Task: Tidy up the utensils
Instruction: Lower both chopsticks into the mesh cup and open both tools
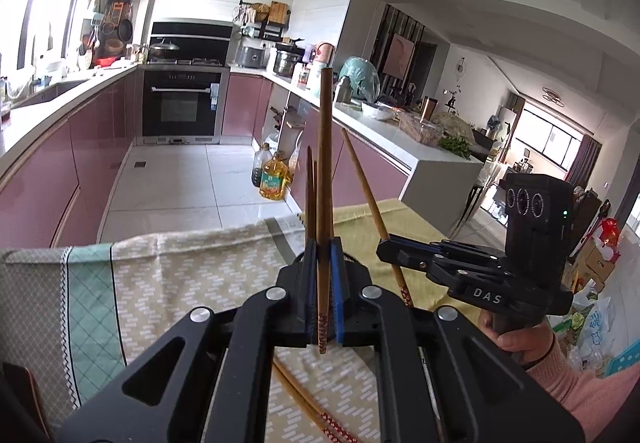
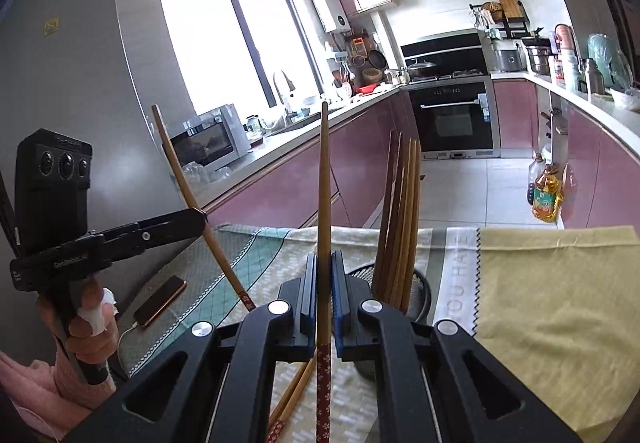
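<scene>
One chopstick in each gripper, both up off the tabletop

My left gripper (image 1: 322,243) has its jaws clamped on a chopstick (image 1: 325,163) and my right gripper (image 2: 323,263) is clamped on another chopstick (image 2: 324,183), both pointing up. A mesh holder (image 2: 420,295) near the tabletop's far edge has a bunch of chopsticks (image 2: 400,223) standing in it, and two loose chopsticks (image 1: 304,399) lie on the patterned cloth (image 1: 180,275) at the near edge.

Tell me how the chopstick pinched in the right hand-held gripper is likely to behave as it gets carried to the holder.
The chopstick looks rigid wood, so it should not flex. Held by the right hand-held gripper near its patterned end, with most of its length beyond the pads, it may pivot or slip. The holder already has several sticks in it, so the tip could snag on entry.
</scene>
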`<move>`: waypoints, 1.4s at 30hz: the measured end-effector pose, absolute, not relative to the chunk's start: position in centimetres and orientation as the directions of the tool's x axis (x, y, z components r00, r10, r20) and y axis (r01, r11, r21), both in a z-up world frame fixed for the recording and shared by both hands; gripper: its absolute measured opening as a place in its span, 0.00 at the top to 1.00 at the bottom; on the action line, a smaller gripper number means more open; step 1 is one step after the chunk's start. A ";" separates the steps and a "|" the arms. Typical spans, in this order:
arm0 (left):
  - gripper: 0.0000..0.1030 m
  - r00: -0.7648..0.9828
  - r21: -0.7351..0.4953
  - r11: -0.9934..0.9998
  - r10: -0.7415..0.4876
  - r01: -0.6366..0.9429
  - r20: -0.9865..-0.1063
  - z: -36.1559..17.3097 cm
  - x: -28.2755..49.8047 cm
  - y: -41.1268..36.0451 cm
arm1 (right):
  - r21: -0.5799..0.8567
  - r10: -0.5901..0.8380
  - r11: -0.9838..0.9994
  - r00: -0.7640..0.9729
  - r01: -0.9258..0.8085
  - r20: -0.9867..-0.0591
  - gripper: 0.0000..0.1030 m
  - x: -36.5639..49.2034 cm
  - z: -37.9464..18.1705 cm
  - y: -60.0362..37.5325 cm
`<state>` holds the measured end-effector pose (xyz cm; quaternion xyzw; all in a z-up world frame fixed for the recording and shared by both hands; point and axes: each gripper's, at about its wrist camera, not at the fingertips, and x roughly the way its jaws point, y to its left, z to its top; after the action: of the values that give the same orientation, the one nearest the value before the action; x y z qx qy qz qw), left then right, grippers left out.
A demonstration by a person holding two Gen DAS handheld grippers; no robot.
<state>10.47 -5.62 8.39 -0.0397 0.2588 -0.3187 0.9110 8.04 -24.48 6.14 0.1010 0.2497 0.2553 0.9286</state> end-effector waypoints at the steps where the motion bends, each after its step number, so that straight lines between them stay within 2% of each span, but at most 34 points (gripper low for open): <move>1: 0.93 0.666 -0.234 0.793 -0.602 0.562 -0.441 8.7 10.5 -5.7 | 0.320 0.530 0.846 0.746 -0.427 -0.403 0.94 8.3 6.4 -24.6; 11: 0.93 0.682 -0.202 0.784 -0.613 0.587 -0.399 11.5 11.5 -7.3 | 0.294 0.507 0.858 0.784 -0.421 -0.359 0.94 9.7 8.6 -25.1; 18: 0.93 0.681 -0.181 0.797 -0.591 0.576 -0.433 11.2 13.5 -9.3 | 0.268 0.472 0.878 0.806 -0.396 -0.356 0.94 10.8 9.1 -25.6; 29: 0.93 0.609 -0.118 0.806 -0.524 0.580 -0.596 6.5 16.3 -12.5 | 0.259 0.446 0.895 0.731 -0.363 -0.517 0.94 13.4 4.8 -24.9; 34: 0.93 0.573 -0.117 0.805 -0.508 0.582 -0.644 4.9 17.6 -13.2 | 0.252 0.422 0.906 0.686 -0.339 -0.593 0.94 14.0 3.1 -24.5; 42: 0.92 0.552 -0.128 0.819 -0.483 0.559 -0.679 2.8 19.8 -13.6 | 0.275 0.405 0.914 0.678 -0.298 -0.613 0.92 14.9 2.0 -25.2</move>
<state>19.77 -13.63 2.81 0.0518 0.3689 -0.2963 0.8795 14.89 -25.17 1.96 0.0764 0.3519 0.1924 0.9128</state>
